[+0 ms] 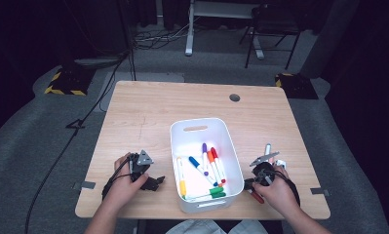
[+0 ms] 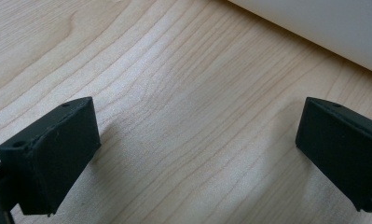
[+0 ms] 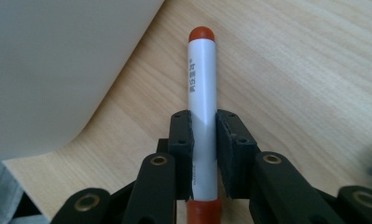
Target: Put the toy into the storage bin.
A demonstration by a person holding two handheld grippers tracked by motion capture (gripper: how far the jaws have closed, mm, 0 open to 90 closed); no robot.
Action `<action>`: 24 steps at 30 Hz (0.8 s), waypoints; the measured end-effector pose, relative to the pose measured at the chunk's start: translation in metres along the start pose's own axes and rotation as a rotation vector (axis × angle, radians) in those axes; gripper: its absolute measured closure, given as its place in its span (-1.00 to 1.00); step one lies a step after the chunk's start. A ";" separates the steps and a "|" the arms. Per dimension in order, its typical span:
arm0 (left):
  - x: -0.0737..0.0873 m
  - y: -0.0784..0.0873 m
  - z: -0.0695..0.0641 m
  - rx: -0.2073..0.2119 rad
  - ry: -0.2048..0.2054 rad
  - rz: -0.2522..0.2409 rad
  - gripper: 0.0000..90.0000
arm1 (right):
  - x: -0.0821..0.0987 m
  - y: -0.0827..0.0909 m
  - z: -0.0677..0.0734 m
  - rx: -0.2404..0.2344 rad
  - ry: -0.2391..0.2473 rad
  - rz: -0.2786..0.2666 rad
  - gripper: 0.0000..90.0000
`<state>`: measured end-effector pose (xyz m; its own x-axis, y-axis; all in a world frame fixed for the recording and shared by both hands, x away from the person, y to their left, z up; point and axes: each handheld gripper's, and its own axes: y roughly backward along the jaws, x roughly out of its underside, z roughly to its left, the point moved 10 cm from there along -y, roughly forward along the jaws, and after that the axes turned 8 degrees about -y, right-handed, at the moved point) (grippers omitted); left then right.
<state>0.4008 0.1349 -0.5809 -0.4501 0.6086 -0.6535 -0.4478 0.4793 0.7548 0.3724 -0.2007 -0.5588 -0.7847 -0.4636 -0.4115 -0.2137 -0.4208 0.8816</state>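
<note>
Desk [image 1: 148, 112] of pale wood carries everything here, and near its front edge stands a white plastic bin [image 1: 192, 131] with coloured markers [image 1: 207, 165] lying loose inside. The left claw [image 1: 155, 183] rests on the bare wood left of the bin, jaws wide apart with nothing between them. The right claw [image 3: 203, 149] sits right of the bin, near the desk's front edge, its jaws narrowed onto a red-capped marker [image 3: 202, 93], which lies low over the wood with its barrel pinched between the pads and both red ends sticking out.

The likely trouble is the bin wall: it curves close beside the marker in the right gripper view, so a low sideways swing would probably knock the marker's far end against the wall and twist it in the pads. The smooth round barrel could also slip or pivot if the grip is light. A spare marker [image 1: 267, 149] and a small blue-and-white object [image 1: 280, 164] lie just beyond the right hand, so room that way is tight. Open space lies upward and over the bin's rim; the far half of the desk is free.
</note>
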 end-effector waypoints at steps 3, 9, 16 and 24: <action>0.000 0.000 0.000 0.000 0.000 0.000 -1.00 | -0.001 0.004 0.003 -0.010 0.005 -0.010 0.71; 0.000 0.000 0.000 0.000 0.000 0.000 -1.00 | -0.005 0.020 0.007 -0.025 0.021 -0.041 0.71; 0.000 0.000 0.000 0.000 0.000 0.000 -1.00 | -0.012 0.045 0.010 -0.033 0.027 -0.087 0.71; 0.000 0.000 0.000 -0.001 0.000 0.001 -1.00 | -0.025 0.076 0.015 -0.045 0.039 -0.153 0.71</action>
<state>0.4009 0.1351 -0.5810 -0.4503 0.6090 -0.6529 -0.4486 0.4780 0.7552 0.3667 -0.2098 -0.4781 -0.7213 -0.4210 -0.5499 -0.3023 -0.5230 0.7969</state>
